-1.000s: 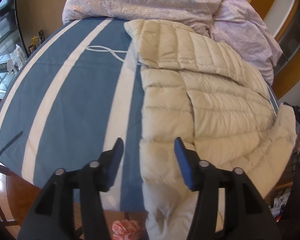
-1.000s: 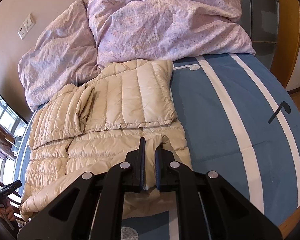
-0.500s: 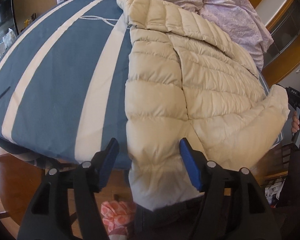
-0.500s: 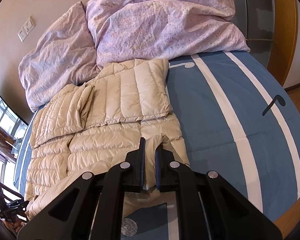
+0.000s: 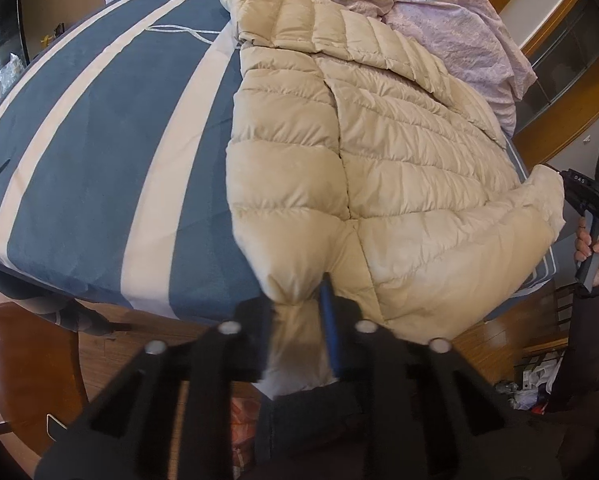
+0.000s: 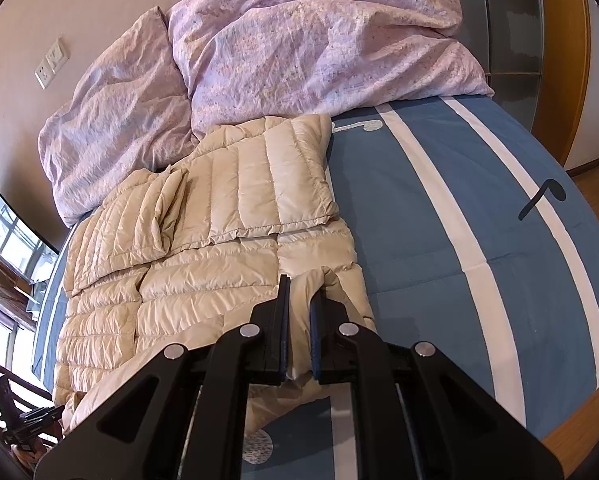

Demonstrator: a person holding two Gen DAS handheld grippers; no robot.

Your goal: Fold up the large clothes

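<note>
Cream quilted puffer jacket (image 5: pixel 387 152) lies spread on a bed with a blue cover with white stripes (image 5: pixel 79 184), its near hem hanging over the bed edge toward the cameras. Going left to right in the left wrist view: bare striped cover, wooden floor (image 5: pixel 111 344) below the edge, then the jacket, pale lilac crumpled duvet (image 5: pixel 459 28) bunched behind its far end. Left gripper (image 5: pixel 299 312) has just been closing, and its jaws are now pinched on a gathered bit of the jacket's left hem corner, fabric bunched between them. Far right of that view: the other hem corner is lifted, with a hand (image 5: pixel 597 254) on a black handle. Right wrist view: jacket (image 6: pixel 235 216) sits left of centre, a folded-in sleeve on its left side, striped cover to the right. Right gripper (image 6: pixel 299 304) jaws nearly together, clamped on a thin fold of the jacket's hem. Duvet (image 6: pixel 299 44) behind, wall socket (image 6: pixel 53 62) upper left.
</note>
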